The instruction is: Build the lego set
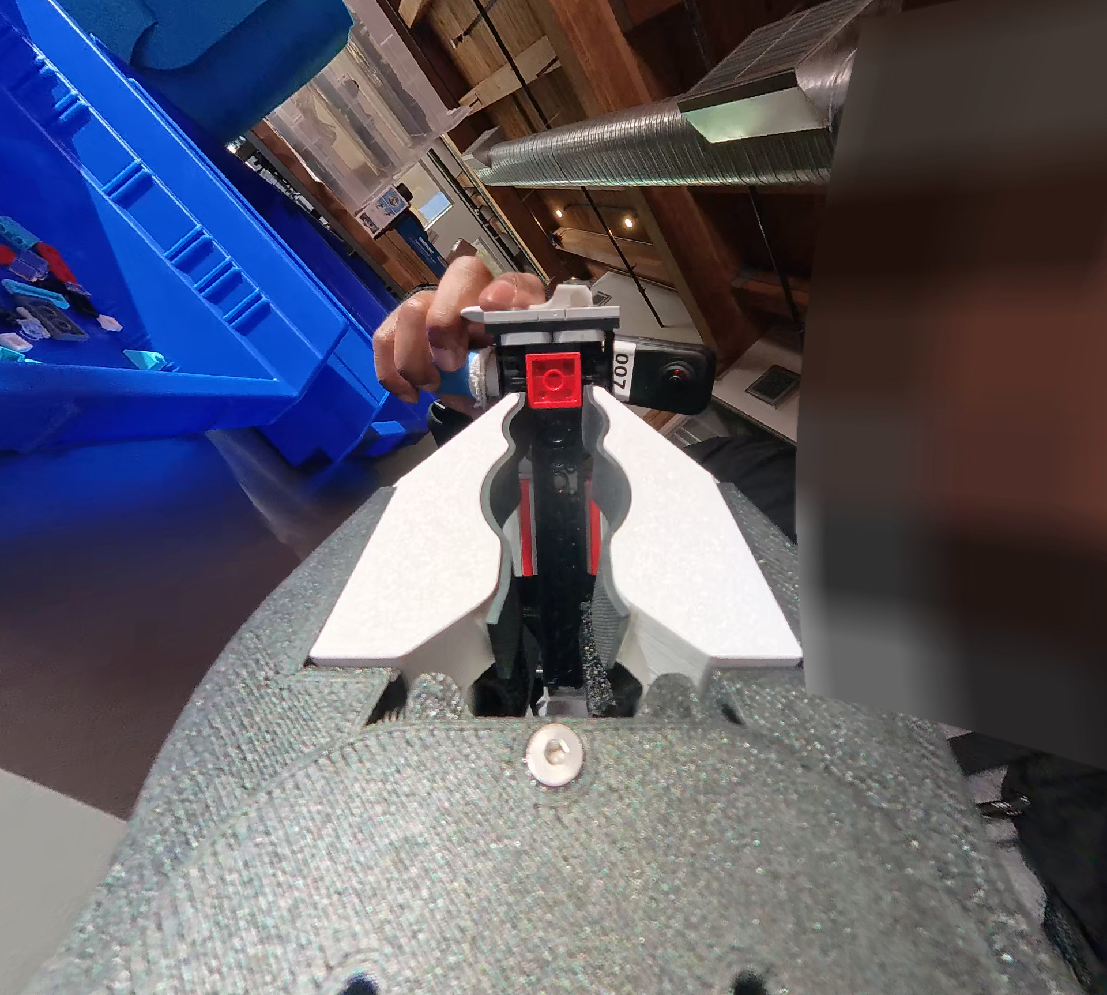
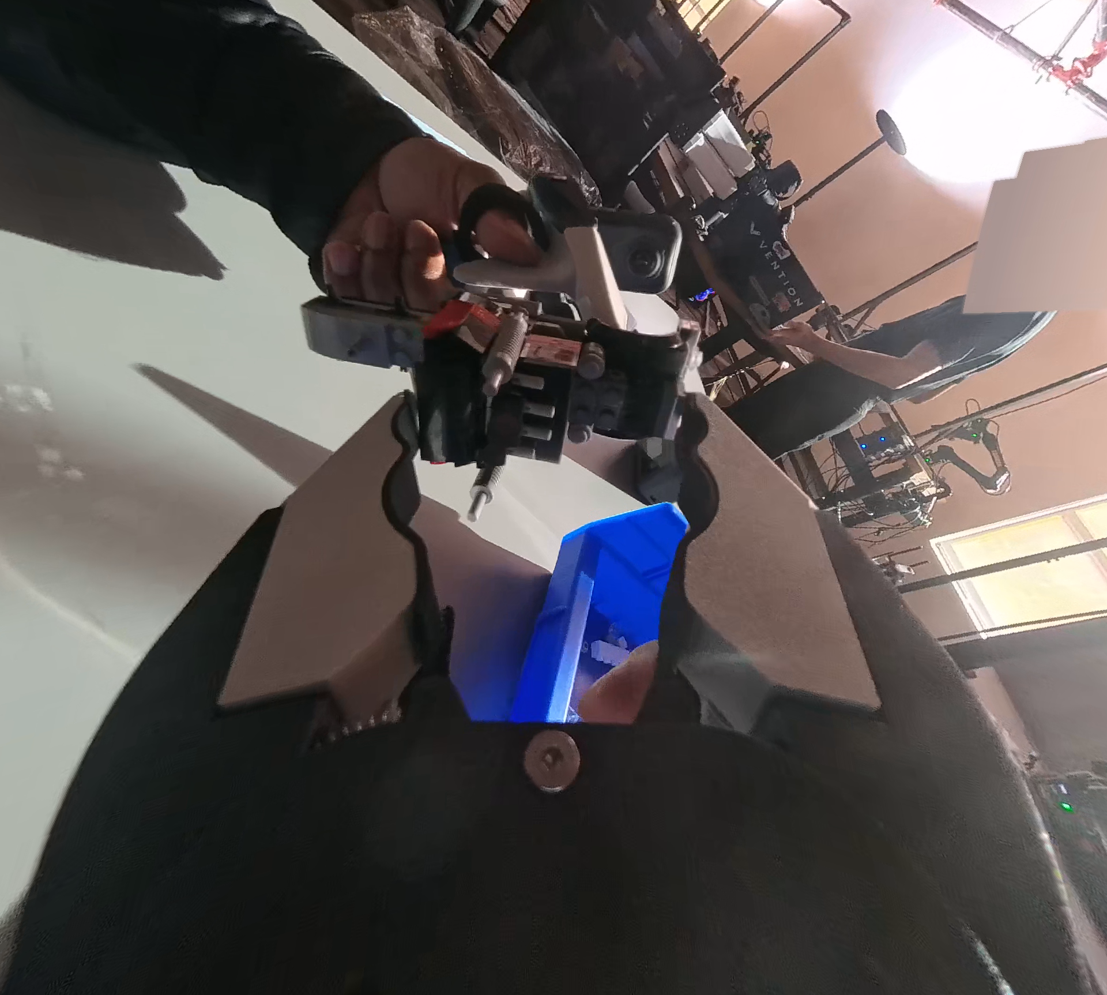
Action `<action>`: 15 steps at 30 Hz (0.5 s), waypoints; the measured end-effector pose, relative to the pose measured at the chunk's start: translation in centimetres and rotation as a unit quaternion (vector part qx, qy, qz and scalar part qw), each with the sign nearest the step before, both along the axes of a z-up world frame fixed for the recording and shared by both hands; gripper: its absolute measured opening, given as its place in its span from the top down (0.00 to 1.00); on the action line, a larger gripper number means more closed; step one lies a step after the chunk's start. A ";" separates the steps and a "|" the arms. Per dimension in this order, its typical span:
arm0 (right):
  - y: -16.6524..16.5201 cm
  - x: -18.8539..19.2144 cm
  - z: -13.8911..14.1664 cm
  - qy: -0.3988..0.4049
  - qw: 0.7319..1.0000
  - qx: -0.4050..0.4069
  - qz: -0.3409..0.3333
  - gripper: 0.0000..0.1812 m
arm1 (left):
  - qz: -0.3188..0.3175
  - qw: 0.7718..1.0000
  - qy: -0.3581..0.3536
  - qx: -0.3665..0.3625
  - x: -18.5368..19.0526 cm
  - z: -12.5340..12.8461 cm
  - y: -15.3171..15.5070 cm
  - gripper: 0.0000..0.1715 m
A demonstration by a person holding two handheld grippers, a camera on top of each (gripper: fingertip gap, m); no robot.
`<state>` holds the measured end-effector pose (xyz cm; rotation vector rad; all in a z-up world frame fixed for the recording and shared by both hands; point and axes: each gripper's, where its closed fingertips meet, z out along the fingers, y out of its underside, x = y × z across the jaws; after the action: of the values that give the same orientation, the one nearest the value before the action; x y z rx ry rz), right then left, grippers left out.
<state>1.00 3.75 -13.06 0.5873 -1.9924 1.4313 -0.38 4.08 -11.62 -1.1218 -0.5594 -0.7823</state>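
Observation:
The lego model (image 1: 554,517) is long and black with red stripes and has a red plate (image 1: 554,376) at its far end. My left gripper (image 1: 554,397) is shut on it, its white fingers (image 1: 431,535) pressed along both sides. In the right wrist view the same model (image 2: 521,397) shows grey pins and a red block. My right gripper (image 2: 548,415) stands wide, and its two tips touch the model's opposite sides. The two grippers face each other in mid-air above the table. The right gripper's camera (image 1: 671,376) shows behind the model.
A blue bin (image 1: 180,247) with several loose pieces (image 1: 42,295) stands at the left; it also shows below the grippers in the right wrist view (image 2: 611,576). The white table (image 2: 90,427) lies underneath. A person (image 2: 898,355) sits far off at a cluttered desk. My two grippers' fingertips are within a few centimetres of each other.

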 end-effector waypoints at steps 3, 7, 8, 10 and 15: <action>0.0 0.0 -0.1 0.000 1.000 -0.003 0.003 0.50 | -0.002 1.000 -0.003 0.000 0.0 -0.1 0.0 0.91; 0.0 0.2 0.0 -0.012 1.000 -0.011 0.012 0.51 | -0.009 1.000 -0.009 0.008 0.1 -0.1 0.0 0.91; 0.0 0.2 -0.1 -0.008 1.000 -0.008 0.011 0.51 | -0.008 1.000 -0.007 0.005 0.0 -0.2 0.0 0.91; 0.0 0.2 -0.3 -0.007 1.000 -0.005 0.011 0.51 | -0.007 1.000 -0.004 0.001 0.0 -0.4 0.1 0.91; 0.0 0.3 -0.2 -0.007 1.000 -0.008 0.016 0.51 | -0.008 1.000 0.000 0.003 0.1 -0.3 0.1 0.91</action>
<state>1.28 3.74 -13.28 0.6059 -1.9888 1.4718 -0.26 4.18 -11.93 -1.1219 -0.5490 -0.7977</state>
